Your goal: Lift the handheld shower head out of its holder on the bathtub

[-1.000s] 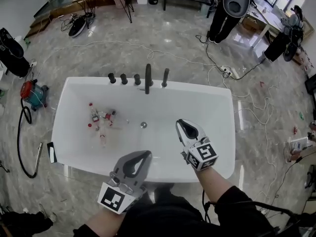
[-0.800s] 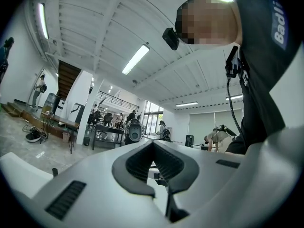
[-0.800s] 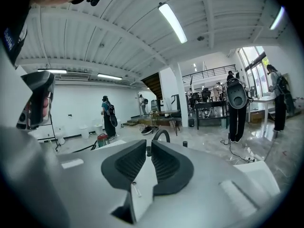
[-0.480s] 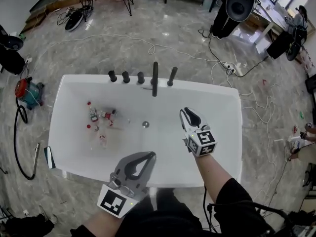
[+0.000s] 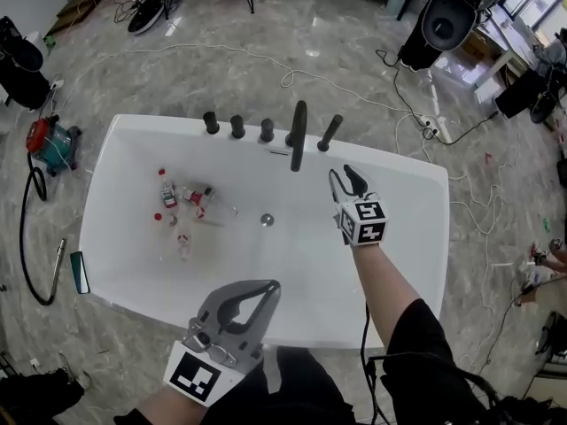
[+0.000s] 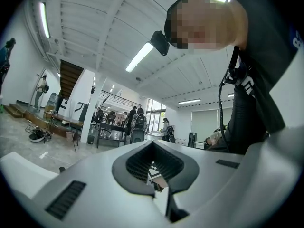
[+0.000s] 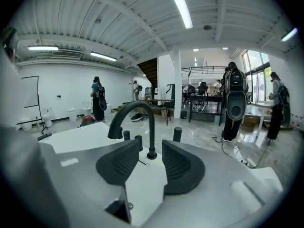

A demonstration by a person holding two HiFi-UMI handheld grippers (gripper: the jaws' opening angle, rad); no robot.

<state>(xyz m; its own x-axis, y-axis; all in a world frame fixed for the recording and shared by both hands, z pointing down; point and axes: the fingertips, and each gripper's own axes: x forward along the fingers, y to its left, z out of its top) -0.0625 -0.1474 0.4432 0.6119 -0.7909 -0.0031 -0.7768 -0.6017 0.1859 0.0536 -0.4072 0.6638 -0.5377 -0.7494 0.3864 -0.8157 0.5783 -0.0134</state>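
The white bathtub (image 5: 133,282) has black fittings along its far rim: three knobs (image 5: 237,127), a curved faucet spout (image 5: 299,136) and, to its right, the upright black handheld shower head (image 5: 330,133) in its holder. My right gripper (image 5: 345,175) hovers over the tub just short of the shower head, apart from it. In the right gripper view its jaws (image 7: 151,145) are opening with nothing between them; the spout (image 7: 142,122) and shower head (image 7: 177,134) stand beyond. My left gripper (image 5: 266,288) hangs over the near rim, tips together, holding nothing (image 6: 153,144).
Several small bottles (image 5: 184,200) lie on the tub floor at the left, near the drain (image 5: 267,220). A red vacuum (image 5: 46,139) and hose sit left of the tub. Cables (image 5: 416,122) trail over the marble floor. People and tables stand far off.
My right gripper has moved away from me toward the fittings on the far rim, and its jaws have parted. My left gripper has drawn back toward the near rim.
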